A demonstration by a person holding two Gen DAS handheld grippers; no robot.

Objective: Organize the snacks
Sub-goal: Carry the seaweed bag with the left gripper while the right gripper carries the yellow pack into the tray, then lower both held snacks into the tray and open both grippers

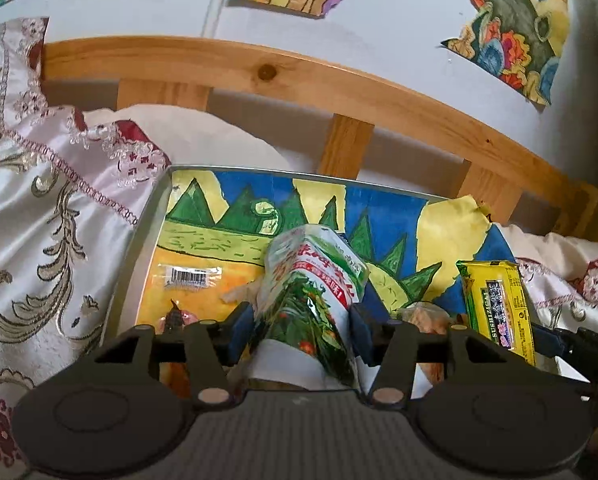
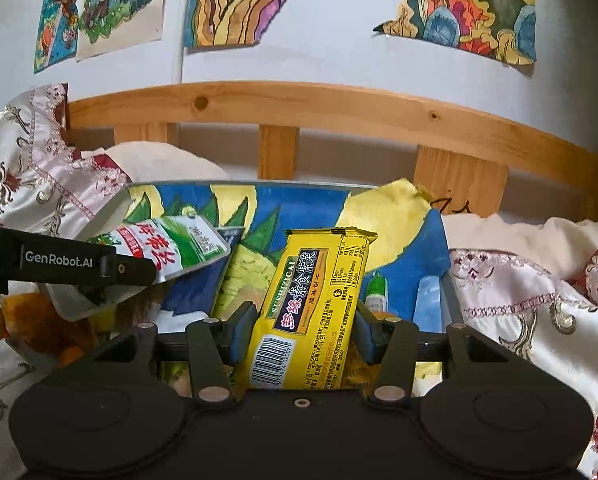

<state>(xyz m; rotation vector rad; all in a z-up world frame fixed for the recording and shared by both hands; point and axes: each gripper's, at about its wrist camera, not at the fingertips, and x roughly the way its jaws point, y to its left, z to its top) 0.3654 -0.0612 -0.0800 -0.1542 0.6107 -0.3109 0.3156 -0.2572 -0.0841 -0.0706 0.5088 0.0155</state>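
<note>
A metal tray (image 1: pixel 139 248) lined with a painted paper lies on the bed. My left gripper (image 1: pixel 301 332) is over its near part, with a puffy green and white snack bag (image 1: pixel 311 280) standing tilted between its blue pads, which touch both sides of the bag. From the right wrist view, that bag (image 2: pixel 171 244) sticks out past the left gripper's black finger (image 2: pixel 59 264). My right gripper (image 2: pixel 303 330) is shut on a yellow biscuit packet (image 2: pixel 311 300), gripped by its long edges above the tray's right half (image 2: pixel 451 300). The packet (image 1: pixel 499 304) also shows at the right of the left wrist view.
A clear packet with a barcode (image 1: pixel 191 276) and other loose snacks lie in the tray, with a small green-capped bottle (image 2: pixel 375 292) near its right wall. Embroidered satin bedding (image 1: pixel 39 200) surrounds the tray. A wooden headboard (image 1: pixel 259 68) and a wall with paintings stand behind.
</note>
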